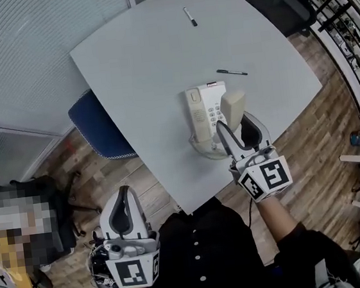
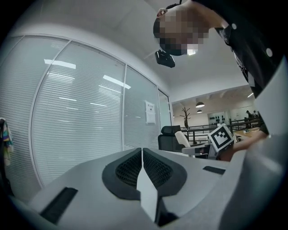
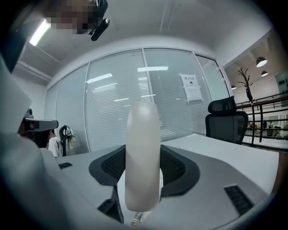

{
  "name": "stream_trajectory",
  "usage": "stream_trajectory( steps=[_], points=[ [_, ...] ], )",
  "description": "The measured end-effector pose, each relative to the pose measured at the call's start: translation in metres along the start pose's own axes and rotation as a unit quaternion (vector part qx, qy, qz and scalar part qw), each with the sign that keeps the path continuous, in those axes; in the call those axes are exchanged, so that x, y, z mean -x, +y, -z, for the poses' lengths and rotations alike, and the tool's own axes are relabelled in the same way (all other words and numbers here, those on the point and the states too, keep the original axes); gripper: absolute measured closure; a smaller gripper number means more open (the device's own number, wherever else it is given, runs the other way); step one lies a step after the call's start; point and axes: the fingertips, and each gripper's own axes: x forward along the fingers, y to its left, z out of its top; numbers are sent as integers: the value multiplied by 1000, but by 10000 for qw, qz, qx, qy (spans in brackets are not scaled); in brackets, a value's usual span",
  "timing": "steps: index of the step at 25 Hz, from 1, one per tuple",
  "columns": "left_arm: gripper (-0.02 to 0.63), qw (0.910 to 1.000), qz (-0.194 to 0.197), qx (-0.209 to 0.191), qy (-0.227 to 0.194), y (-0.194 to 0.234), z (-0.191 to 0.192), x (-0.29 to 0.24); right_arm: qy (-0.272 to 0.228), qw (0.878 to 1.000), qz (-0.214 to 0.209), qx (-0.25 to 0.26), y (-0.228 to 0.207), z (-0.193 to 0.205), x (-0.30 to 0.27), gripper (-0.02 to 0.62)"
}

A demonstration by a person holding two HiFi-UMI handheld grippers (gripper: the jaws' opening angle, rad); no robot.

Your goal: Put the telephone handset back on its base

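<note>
A cream telephone base (image 1: 203,110) with a keypad lies near the front edge of the pale table (image 1: 157,59). The cream handset (image 1: 233,108) stands upright just right of the base, lifted above it, with my right gripper (image 1: 239,133) shut on its middle. In the right gripper view the handset (image 3: 143,152) fills the gap between the two dark pads, and its cord end shows below. My left gripper (image 1: 124,212) hangs low at the left, off the table, by the person's body. Its jaws (image 2: 141,166) are shut with nothing in them.
Two black pens lie on the table, one (image 1: 190,16) at the far end and one (image 1: 231,72) just beyond the phone. A blue chair (image 1: 100,126) stands at the table's left edge. The phone's coiled cord (image 1: 205,149) loops at the table's front edge. Wooden floor surrounds the table.
</note>
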Motion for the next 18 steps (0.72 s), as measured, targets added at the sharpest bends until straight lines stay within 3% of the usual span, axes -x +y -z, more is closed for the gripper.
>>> stream_trajectory(
  steps=[10, 18],
  points=[
    [588, 9977, -91, 242, 626, -5, 45, -6, 689, 9965, 193, -437, -15, 76, -43, 360],
    [589, 9947, -77, 427, 936, -8, 70, -14, 1105, 9926, 245, -440, -19, 121, -63, 360]
  ],
)
